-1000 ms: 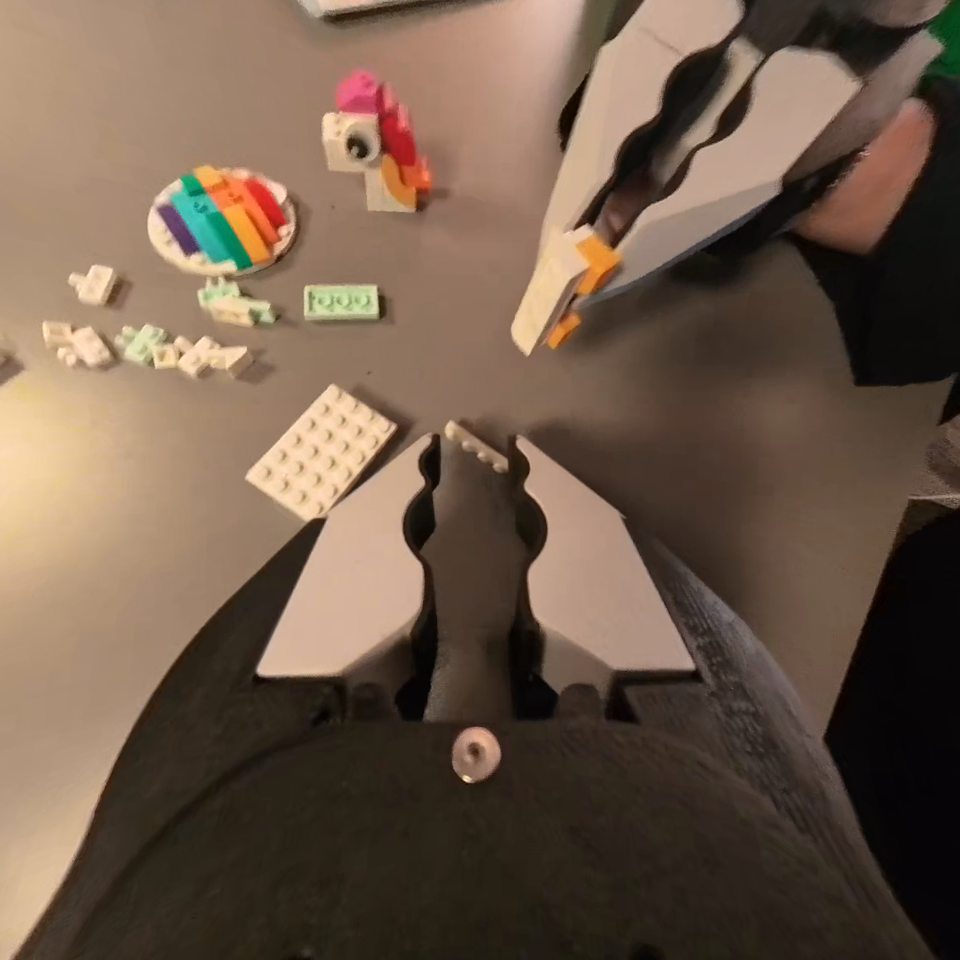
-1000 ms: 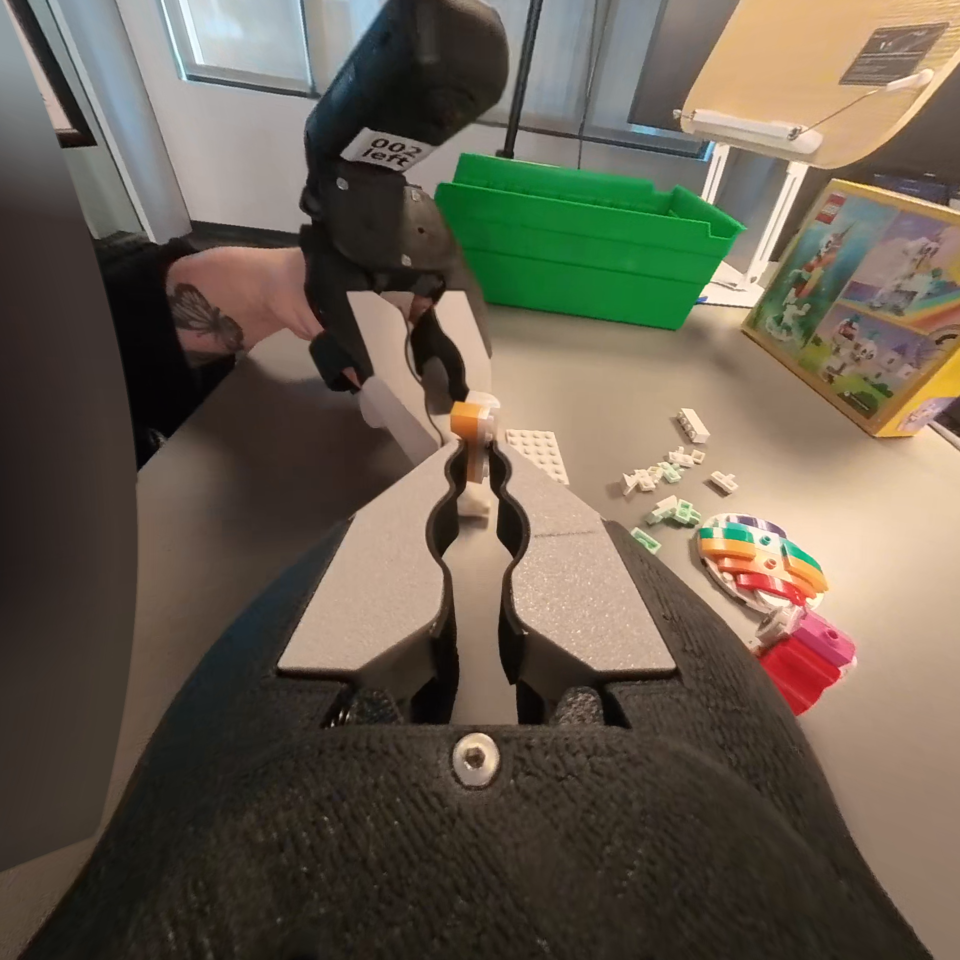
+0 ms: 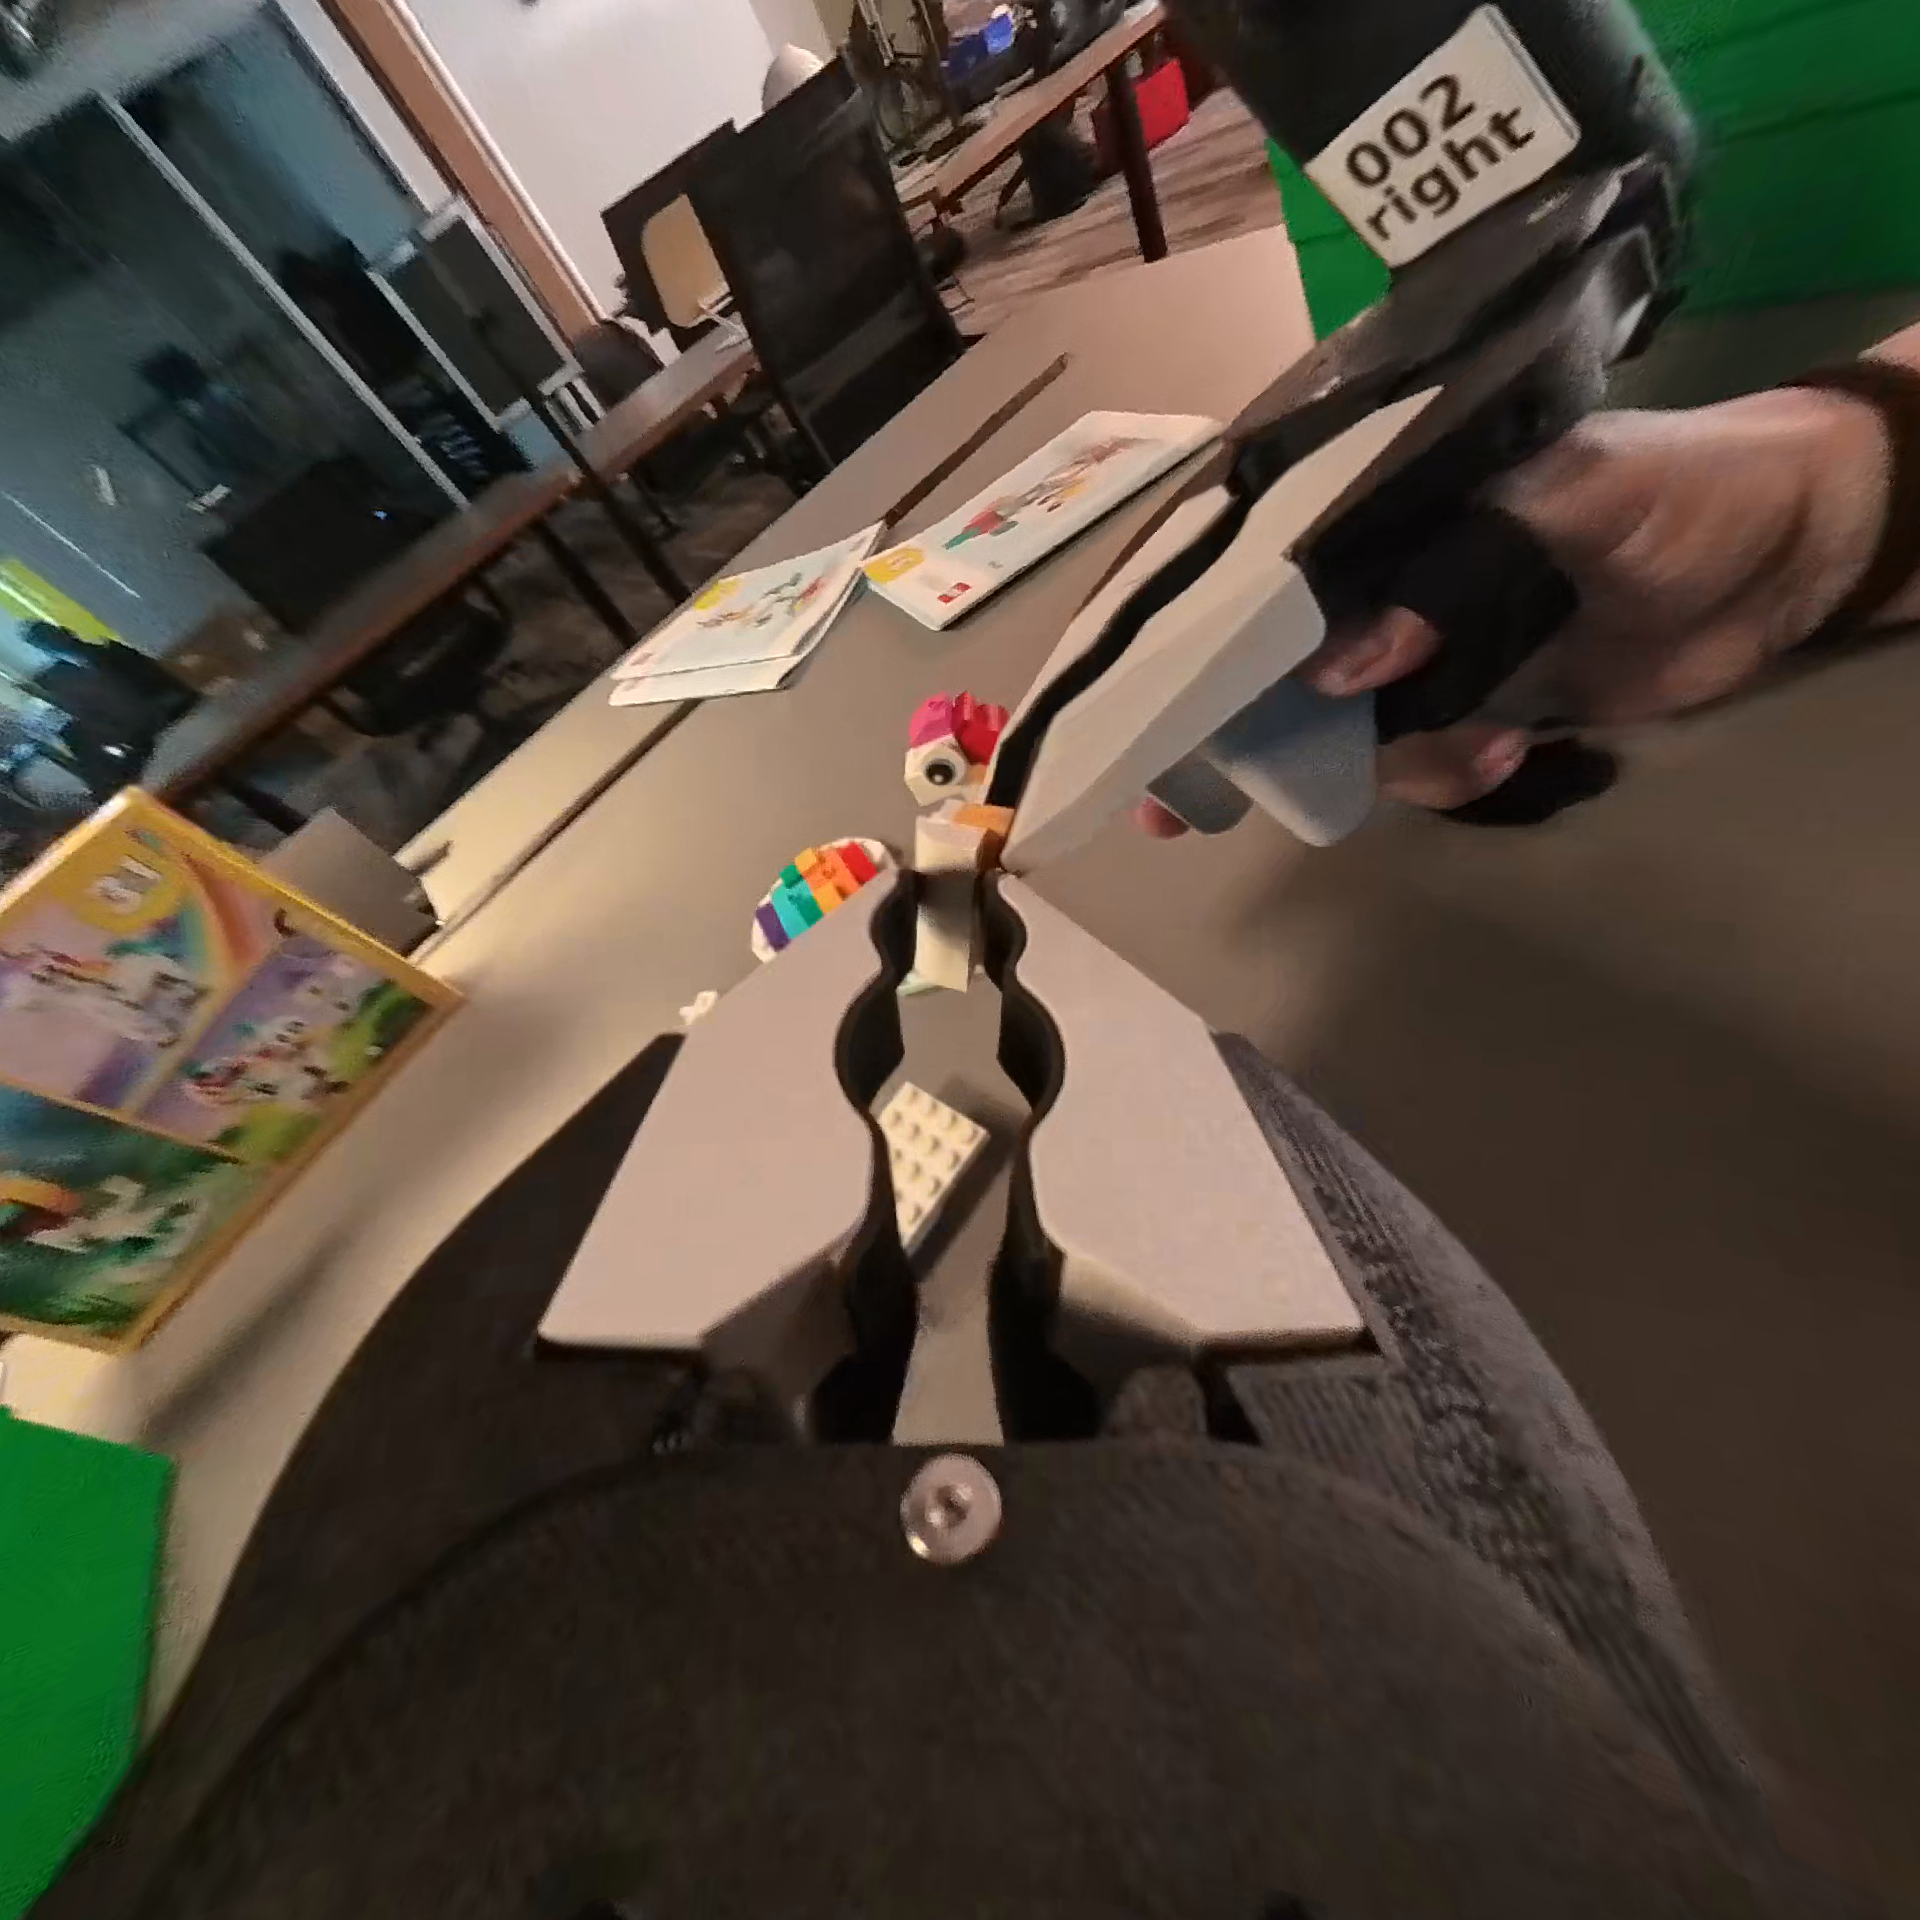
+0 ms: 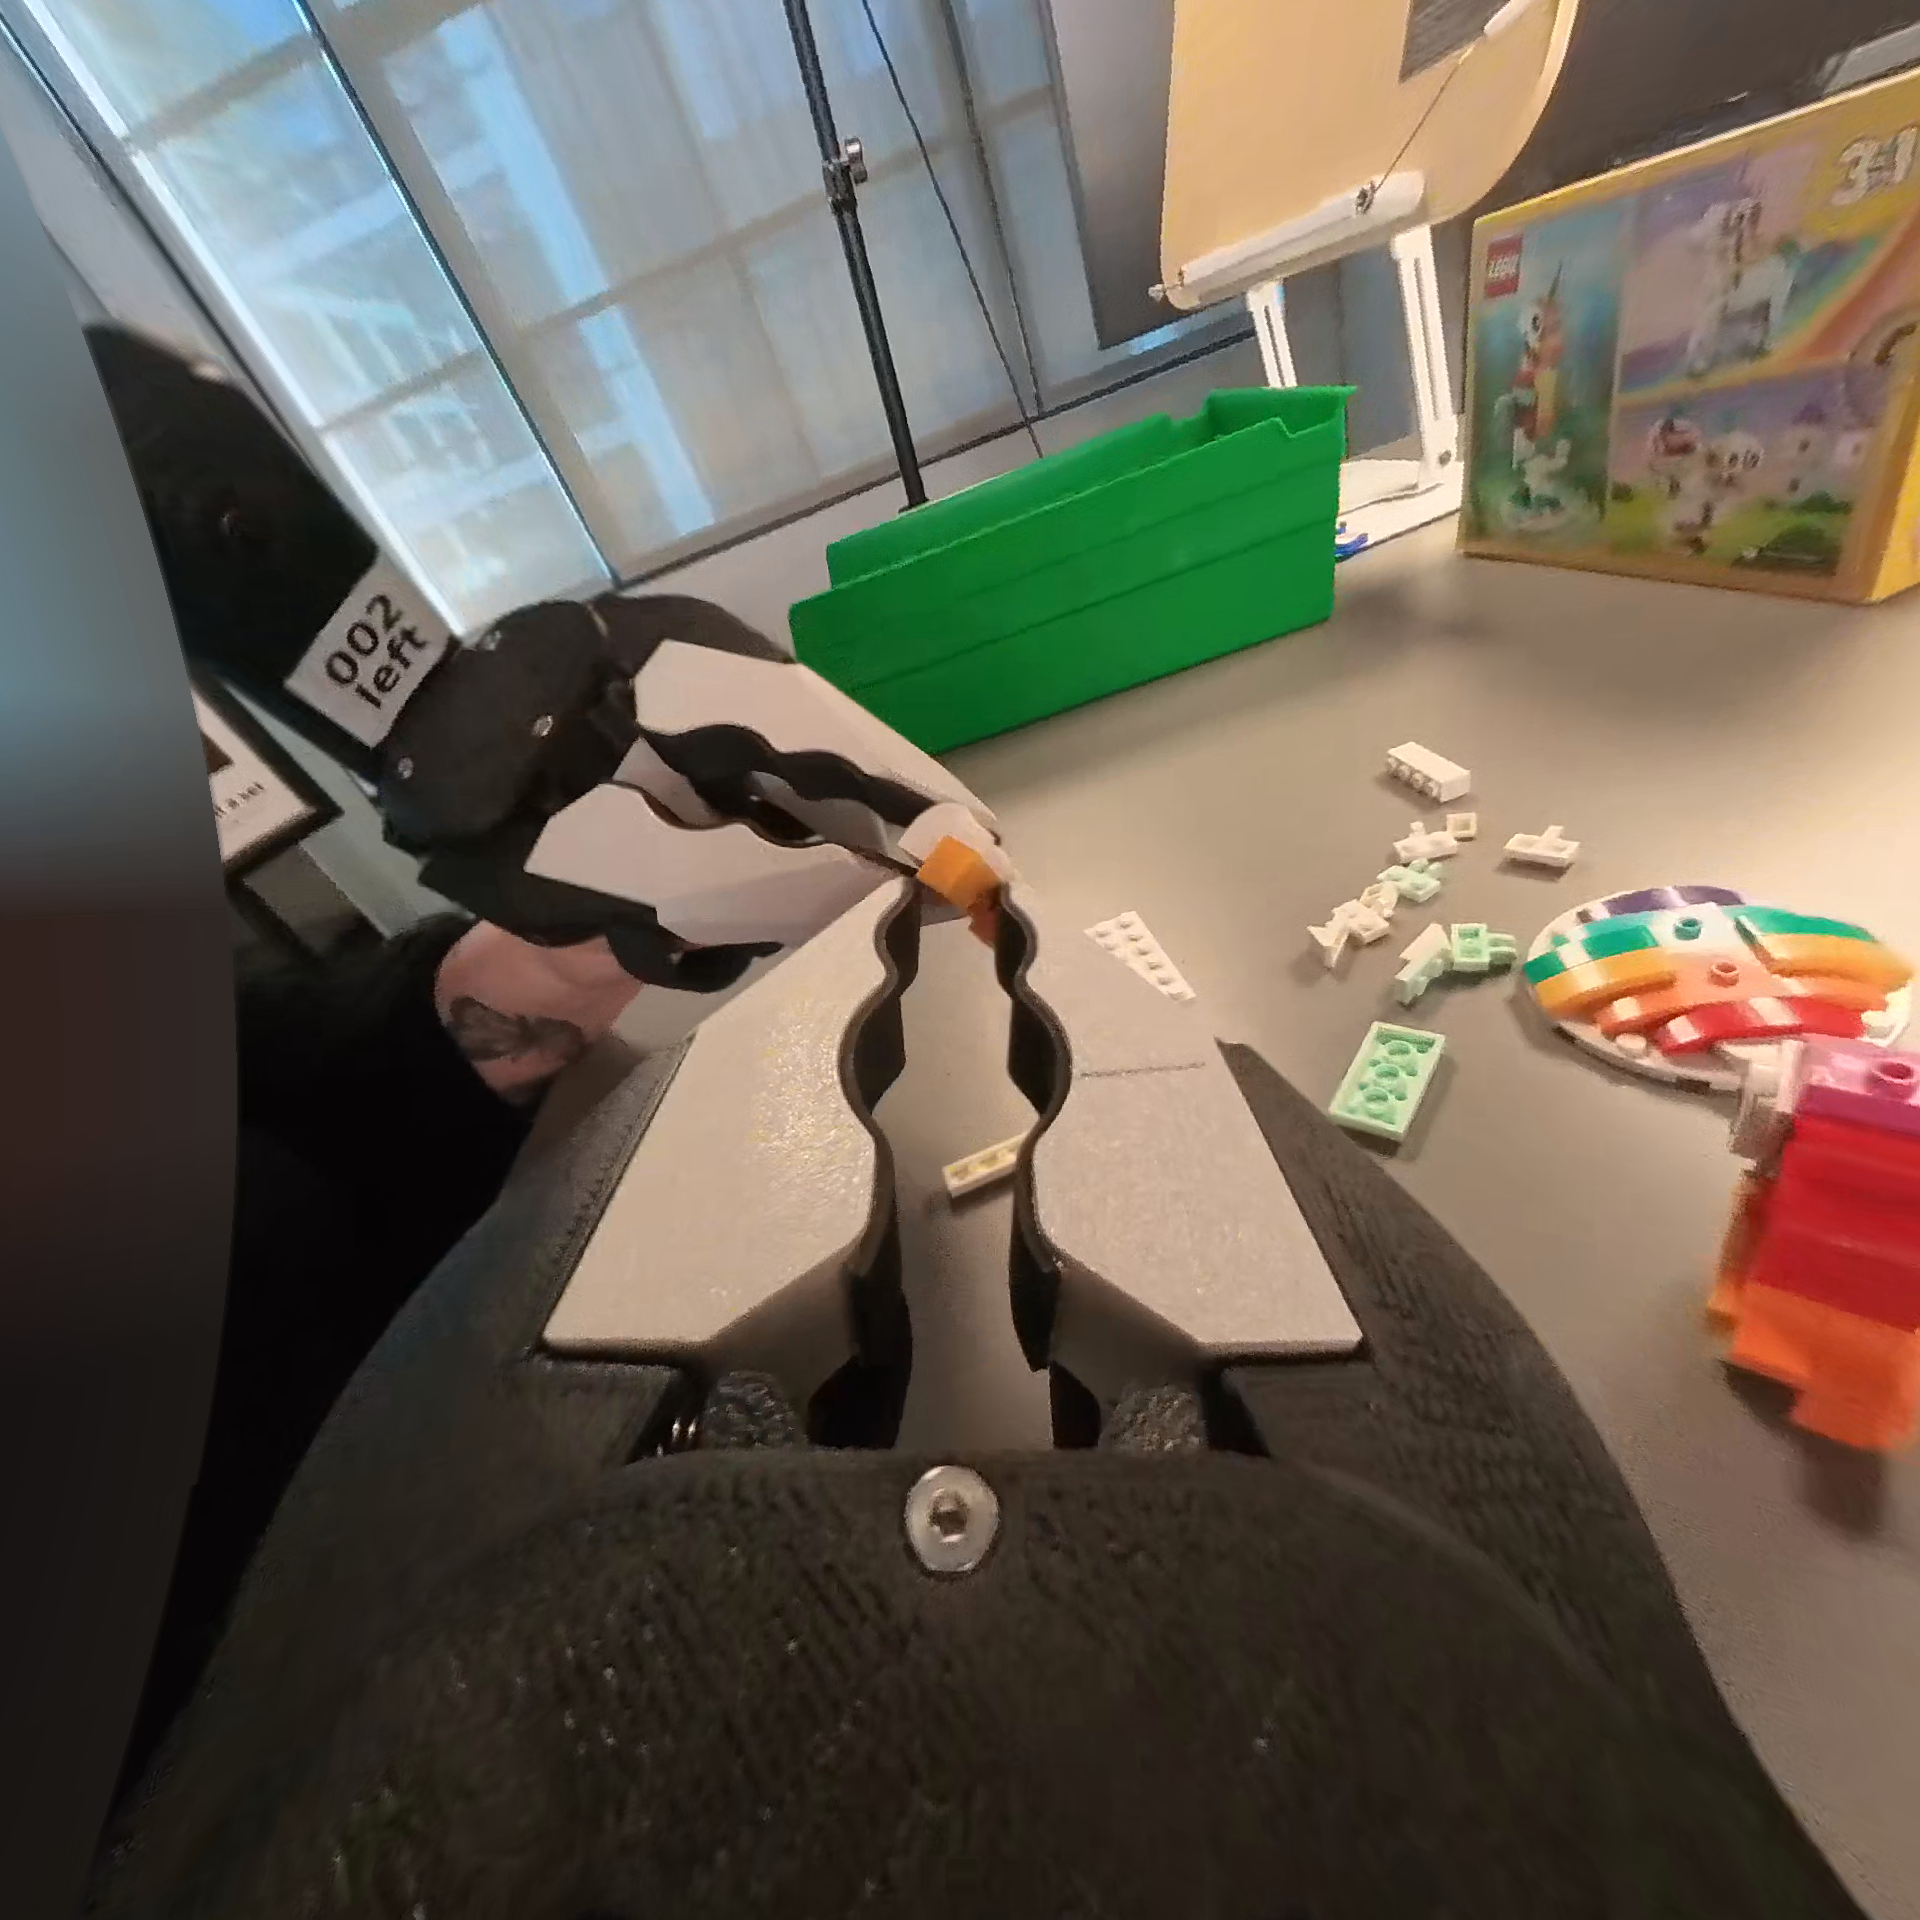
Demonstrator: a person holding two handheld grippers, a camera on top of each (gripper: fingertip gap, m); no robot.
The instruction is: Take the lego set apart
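A small white and orange brick piece (image 3: 940, 935) is held in the air between both grippers. My left gripper (image 3: 948, 883) is shut on its white end. My right gripper (image 4: 958, 902) is shut on its orange end (image 4: 954, 864); it comes in from the upper right in the left wrist view (image 3: 997, 842). The two sets of tips almost touch. On the table lie the unicorn head (image 4: 1849, 1247) with its pink, red and orange mane, the rainbow disc (image 4: 1714, 966), a mint plate (image 4: 1387, 1081), a white wedge plate (image 4: 1138, 951), a small white plate (image 4: 982, 1164) and several loose small pieces (image 4: 1392, 904).
A green bin (image 4: 1070, 613) stands at the back of the grey table (image 4: 1195, 790). The set's box (image 4: 1694, 384) stands at the back right. Two booklets (image 3: 748, 623) lie beyond the head. A larger white plate (image 3: 930, 1153) lies under my left gripper. A person's hands hold both grippers. My two grippers' fingertips are within a few centimetres of each other. The small white plate (image 4: 982, 1164) is about equally far from each gripper, around 8 centimetres. The unicorn head (image 4: 1849, 1247) sits 12 centimetres or so from the ends of my right fingers.
My left gripper has swung up from just above the table to the piece in my right gripper and shut on its white end. The right gripper has kept its hold.
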